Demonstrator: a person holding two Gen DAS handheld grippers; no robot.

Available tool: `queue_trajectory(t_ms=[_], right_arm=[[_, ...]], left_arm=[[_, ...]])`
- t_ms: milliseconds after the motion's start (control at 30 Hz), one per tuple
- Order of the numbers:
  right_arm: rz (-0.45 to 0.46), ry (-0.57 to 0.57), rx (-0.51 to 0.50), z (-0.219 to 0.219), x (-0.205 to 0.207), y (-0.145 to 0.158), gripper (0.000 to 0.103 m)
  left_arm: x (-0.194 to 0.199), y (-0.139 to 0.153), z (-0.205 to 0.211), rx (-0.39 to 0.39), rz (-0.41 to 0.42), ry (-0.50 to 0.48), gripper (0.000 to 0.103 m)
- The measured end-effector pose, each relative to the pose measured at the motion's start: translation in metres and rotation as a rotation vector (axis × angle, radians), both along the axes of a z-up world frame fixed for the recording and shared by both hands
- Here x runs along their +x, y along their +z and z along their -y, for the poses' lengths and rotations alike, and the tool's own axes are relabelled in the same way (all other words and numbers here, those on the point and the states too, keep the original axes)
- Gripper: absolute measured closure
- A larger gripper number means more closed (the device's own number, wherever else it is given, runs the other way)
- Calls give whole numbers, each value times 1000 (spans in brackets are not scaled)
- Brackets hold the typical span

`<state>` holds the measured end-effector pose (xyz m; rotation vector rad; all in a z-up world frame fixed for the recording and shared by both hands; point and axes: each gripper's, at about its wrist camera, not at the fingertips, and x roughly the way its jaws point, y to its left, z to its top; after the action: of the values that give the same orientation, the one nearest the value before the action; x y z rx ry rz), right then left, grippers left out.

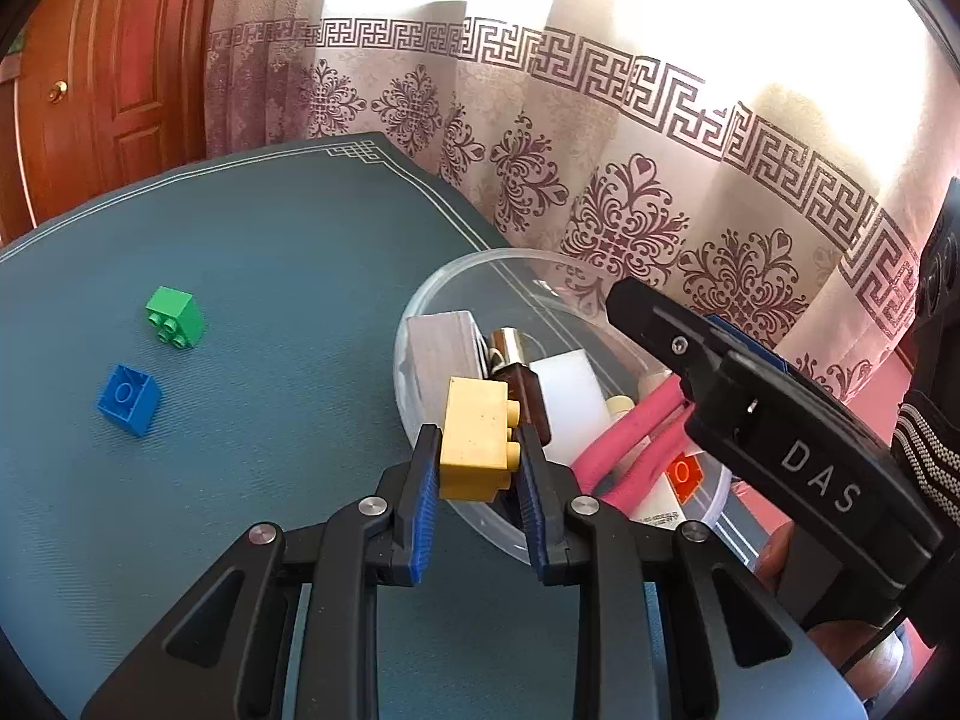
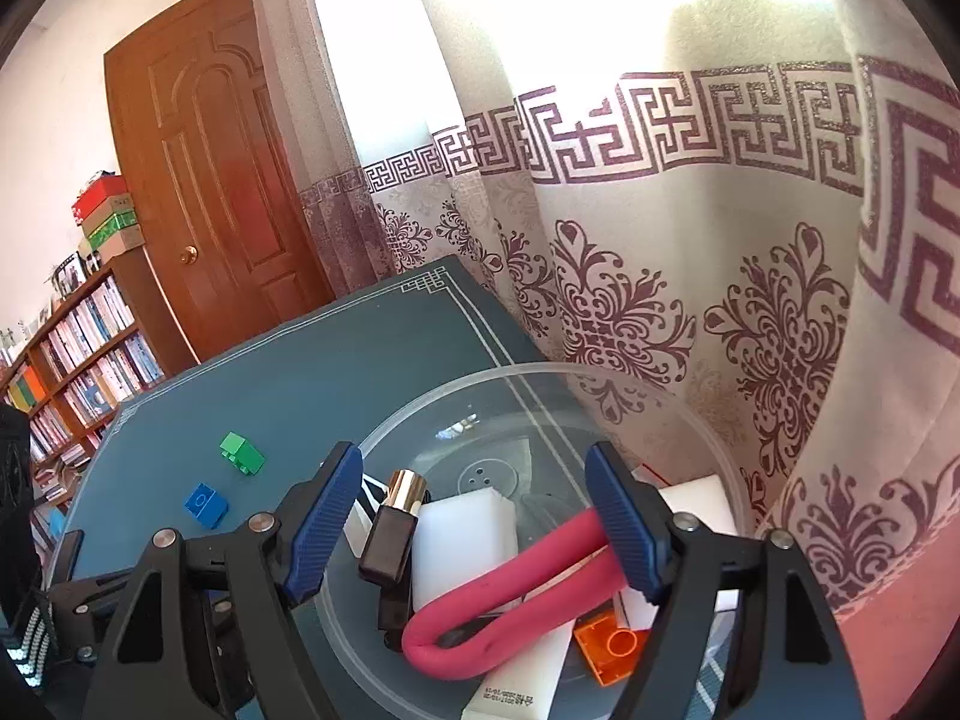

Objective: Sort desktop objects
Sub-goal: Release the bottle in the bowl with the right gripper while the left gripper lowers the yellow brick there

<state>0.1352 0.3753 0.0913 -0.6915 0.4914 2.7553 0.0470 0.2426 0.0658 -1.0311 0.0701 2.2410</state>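
in the left wrist view we see the left gripper [image 1: 477,450] clamped on a yellow brick [image 1: 477,438], its blue pads pressing the brick's two sides, studs facing right. we hold the brick at the near rim of a clear round container [image 1: 414,414] standing on the teal tabletop [image 1: 270,276]. in the container lie a folded pink foam tube [image 1: 624,438], a white block [image 1: 570,396], a dark bottle with a metallic cap [image 1: 519,372], a grey-white block [image 1: 441,354] and an orange brick [image 1: 684,471]. the right gripper [image 1: 654,336] reaches over the container from the right side.

in the right wrist view we see the right gripper [image 2: 474,534] with its jaws apart and nothing pressed between the pads; it hangs over the container [image 2: 600,372], the pink foam tube [image 2: 510,588] lying below and between its fingers [image 2: 324,528]. the orange brick [image 2: 609,645] lies at the lower right beside the tube.

out on the tabletop, well apart from the container, we note a green brick [image 1: 175,318] and a blue brick [image 1: 129,399] near each other. a patterned curtain [image 1: 630,180] hangs behind the tabletop.
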Motion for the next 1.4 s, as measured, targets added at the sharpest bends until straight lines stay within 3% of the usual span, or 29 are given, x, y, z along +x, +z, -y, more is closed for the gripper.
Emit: queue_trajectory(t_ms=[267,767,800,867,900,933,1100,1200,1400], right_arm=[[-28,-49,-34,-15,3,7,23],[-39,-78,-49,-21,10,10,22],[-40,-80,-51,-21,11,10,22],[-43,-83,-56,-22,12,11,20],[-45,-86,-60,-22,13,11,18],[-47,-88,-64,-22,13,11,16],[-51,-90,-83,-24,13,10,12],[-69,-99,-89,-23,16,10,3],[-86,-103,-82,-21,19,13,1]], left_arm=[[3,-7,-18,36,37,-68,76],[-1,-15,-32,77,-7,-117,76],[-1,-16,-32,78,-7,-119,75],[-2,-17,-33,66,14,-126,60],[-3,-18,-33,57,26,-124,44],[-3,-18,-33,48,29,-111,35],[2,-12,-30,9,-15,-83,35],[6,-9,-28,-18,-49,-79,35],[10,-3,-13,-35,-91,-48,35]])
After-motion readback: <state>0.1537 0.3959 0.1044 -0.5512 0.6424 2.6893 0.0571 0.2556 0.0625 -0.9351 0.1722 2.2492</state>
